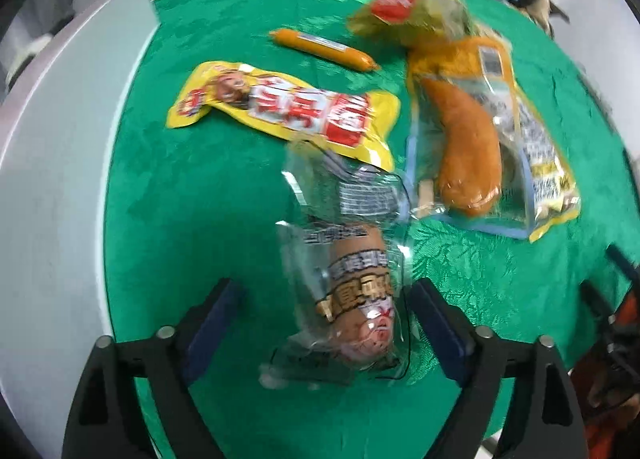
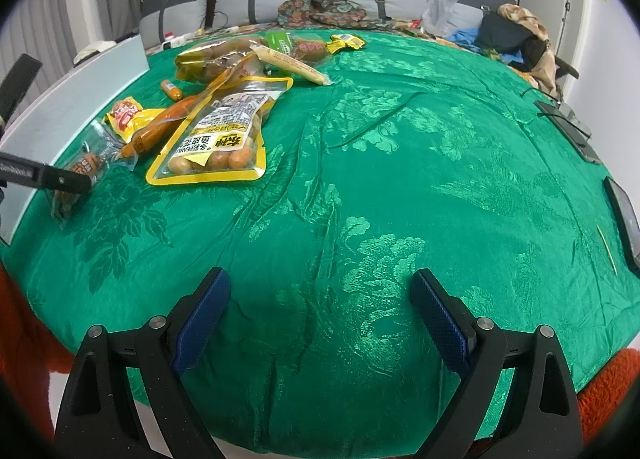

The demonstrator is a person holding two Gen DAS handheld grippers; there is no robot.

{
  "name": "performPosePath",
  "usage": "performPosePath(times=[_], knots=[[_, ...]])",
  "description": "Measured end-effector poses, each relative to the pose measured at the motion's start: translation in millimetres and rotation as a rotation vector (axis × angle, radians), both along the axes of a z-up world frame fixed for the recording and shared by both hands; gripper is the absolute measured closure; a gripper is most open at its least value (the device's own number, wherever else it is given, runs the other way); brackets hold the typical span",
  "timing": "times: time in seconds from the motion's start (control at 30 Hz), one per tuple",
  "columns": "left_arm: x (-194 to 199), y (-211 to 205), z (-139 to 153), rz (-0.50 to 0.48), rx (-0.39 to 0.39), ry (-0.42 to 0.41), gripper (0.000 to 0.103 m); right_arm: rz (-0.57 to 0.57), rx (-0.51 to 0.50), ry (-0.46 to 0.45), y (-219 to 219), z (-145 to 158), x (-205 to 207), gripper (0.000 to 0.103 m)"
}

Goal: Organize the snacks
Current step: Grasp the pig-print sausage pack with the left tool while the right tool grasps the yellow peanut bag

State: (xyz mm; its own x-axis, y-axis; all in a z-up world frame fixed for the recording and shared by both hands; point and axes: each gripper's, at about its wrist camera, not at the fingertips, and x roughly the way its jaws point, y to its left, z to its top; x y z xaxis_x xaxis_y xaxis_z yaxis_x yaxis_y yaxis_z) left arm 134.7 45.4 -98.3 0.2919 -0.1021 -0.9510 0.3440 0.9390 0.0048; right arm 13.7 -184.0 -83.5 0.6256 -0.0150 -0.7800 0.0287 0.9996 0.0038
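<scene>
My left gripper [image 1: 326, 307] is open, its jaws on either side of a clear-wrapped sausage snack [image 1: 352, 299] lying on the green cloth [image 1: 200, 219]. Beyond it lie a yellow and red packet [image 1: 288, 111], a thin orange sausage stick [image 1: 324, 48] and a clear bag with a fried drumstick [image 1: 472, 147]. In the right wrist view the left gripper's finger [image 2: 60, 180] is at that same sausage snack [image 2: 82, 171] at far left. My right gripper [image 2: 320, 315] is open and empty over bare cloth. A yellow-edged peanut bag [image 2: 220, 135] leads the snack pile at upper left.
More snack packs [image 2: 256, 53] lie toward the far edge of the cloth [image 2: 400, 179]. A white panel [image 2: 80, 87] borders the left side. Dark flat devices [image 2: 624, 219] lie at the right edge. Cushions and clutter [image 2: 512, 31] sit behind.
</scene>
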Motion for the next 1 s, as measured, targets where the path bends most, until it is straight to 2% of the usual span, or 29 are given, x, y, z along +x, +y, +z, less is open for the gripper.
performPosePath(times=[0.1, 0.17, 0.2, 0.23, 0.3, 0.33, 0.37, 0.43, 0.57, 0.7, 0.8, 0.83, 0.93, 0.97, 1.0], knots=[[-7.3, -11.5, 1.3, -0.074, 0.021, -0.015, 0.010, 0.003, 0.002, 0.000, 0.0, 0.2, 0.1, 0.008], [-12.6, -13.5, 2.8, -0.090, 0.034, -0.035, 0.010, 0.007, 0.005, 0.000, -0.6, 0.3, 0.1, 0.008], [-14.3, -12.9, 3.9, -0.091, 0.022, -0.039, 0.016, 0.008, 0.007, 0.002, -0.8, 0.5, 0.4, 0.009], [-17.8, -11.0, 6.0, -0.087, -0.012, -0.036, 0.029, 0.010, 0.008, 0.010, -1.1, 1.1, 1.1, 0.009], [-23.3, -5.0, 10.8, -0.056, -0.034, -0.067, 0.048, 0.008, 0.030, 0.062, -4.2, 5.0, 7.9, 0.009], [-27.1, -4.3, 11.5, -0.045, -0.033, -0.071, 0.050, -0.005, 0.067, 0.092, -8.5, 8.9, 13.9, 0.010], [-30.1, -2.3, 12.3, -0.029, -0.040, -0.082, 0.050, -0.022, 0.140, 0.110, -15.3, 16.0, 22.8, 0.011], [-38.3, 2.9, 13.5, 0.013, -0.058, -0.104, 0.052, -0.039, 0.221, 0.110, -23.7, 27.5, 40.5, 0.012], [-55.5, 16.9, 14.1, 0.076, -0.121, -0.122, 0.052, -0.061, 0.288, 0.163, -23.0, 41.1, 94.7, 0.012], [-66.3, 25.5, 16.9, 0.083, -0.151, -0.143, 0.052, 0.010, 0.260, 0.285, 7.1, 29.4, 146.7, 0.015], [-67.4, 27.4, 15.4, 0.091, -0.179, -0.155, 0.052, 0.044, 0.211, 0.357, 32.6, 16.3, 166.7, 0.035], [-66.0, 27.0, 14.6, 0.090, -0.183, -0.157, 0.052, 0.057, 0.199, 0.376, 40.5, 13.9, 170.6, 0.035], [-65.7, 26.8, 13.5, 0.080, -0.194, -0.166, 0.052, 0.095, 0.084, 0.390, 60.4, 13.5, 174.2, 0.035], [-66.5, 28.4, 13.6, 0.078, -0.205, -0.168, 0.052, 0.103, 0.078, 0.390, 61.2, 13.6, 172.7, 0.036], [-65.1, 29.3, 13.6, 0.077, -0.214, -0.168, 0.052, 0.102, 0.089, 0.389, 59.6, 14.2, 171.1, 0.042]])
